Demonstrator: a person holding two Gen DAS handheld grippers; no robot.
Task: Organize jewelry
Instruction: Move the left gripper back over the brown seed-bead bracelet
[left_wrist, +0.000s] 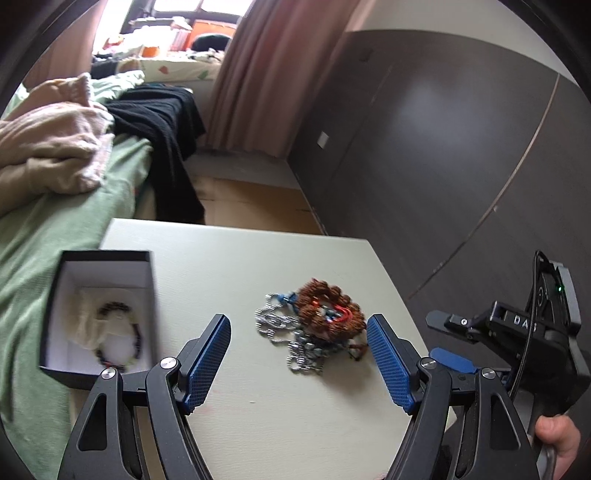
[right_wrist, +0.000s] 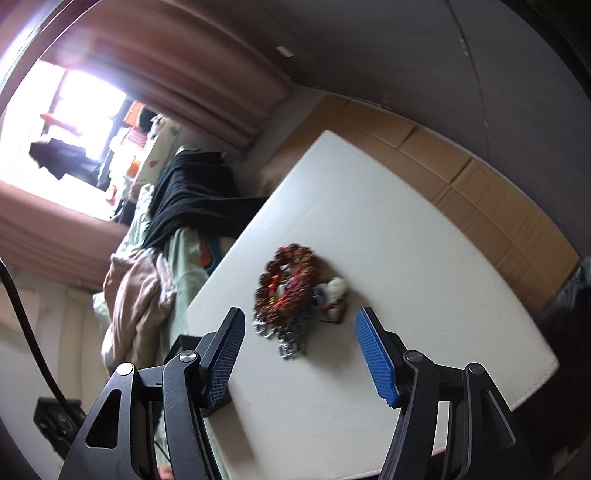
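Note:
A tangled jewelry pile (left_wrist: 314, 325) lies mid-table: a brown bead bracelet (left_wrist: 325, 306) with red cord on top of a silver chain (left_wrist: 273, 325). My left gripper (left_wrist: 297, 319) hangs open above the table, with the pile just beyond its blue pads and untouched. An open black box (left_wrist: 99, 314) at the table's left edge holds a dark bead bracelet (left_wrist: 122, 332) on white lining. My right gripper (left_wrist: 434, 334) hovers off the pile's right side. In the right wrist view, the right gripper (right_wrist: 300, 314) stands open short of the same pile (right_wrist: 291, 291), which includes a small white piece (right_wrist: 338, 286).
The white table (left_wrist: 258, 406) stands beside a bed with green sheets (left_wrist: 55, 240), a beige blanket (left_wrist: 48, 147) and a black garment (left_wrist: 166, 129). Cardboard (left_wrist: 258, 206) covers the floor behind it. A dark panelled wall (left_wrist: 443, 147) runs along the right.

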